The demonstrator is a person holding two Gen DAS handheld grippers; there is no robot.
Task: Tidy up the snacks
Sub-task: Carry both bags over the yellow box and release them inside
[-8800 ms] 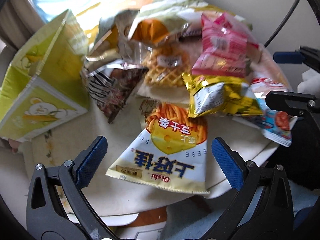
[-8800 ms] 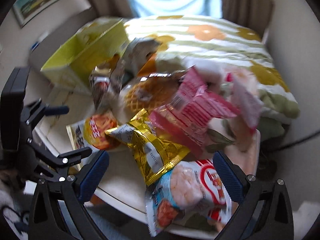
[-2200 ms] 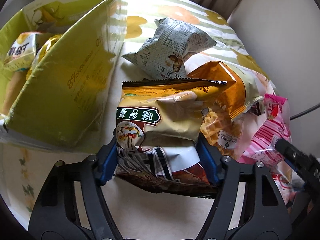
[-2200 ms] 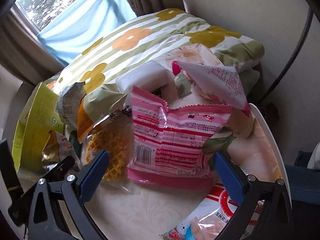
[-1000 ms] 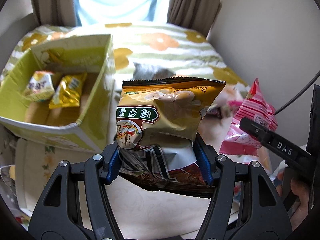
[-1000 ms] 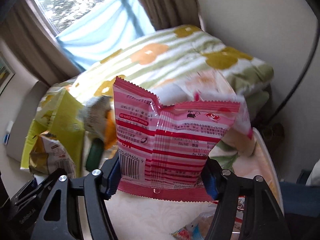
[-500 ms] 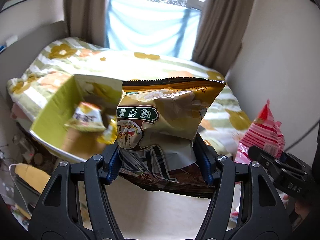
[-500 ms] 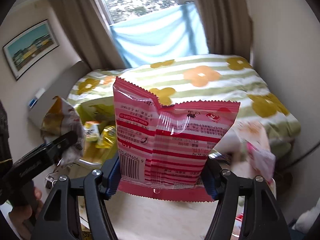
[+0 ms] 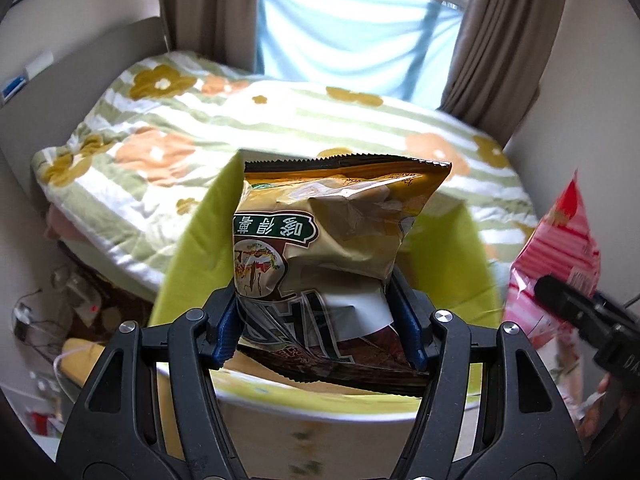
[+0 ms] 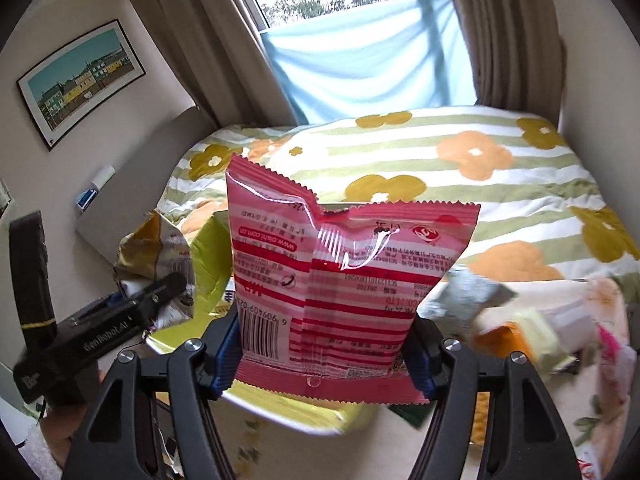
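Two packets ride clamped above the yellow-green cardboard box's (image 9: 448,248) near rim: our left gripper (image 9: 318,334) pinches the gold-and-brown foil snack bag (image 9: 328,240), our right gripper (image 10: 324,354) the pink striped plastic packet (image 10: 344,280), for dropping in.

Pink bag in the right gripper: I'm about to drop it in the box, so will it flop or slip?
The pink bag probably holds its shape: it stands upright above the right gripper, creased only at the top. Its glossy film may slip. It looks light, puffed with air.
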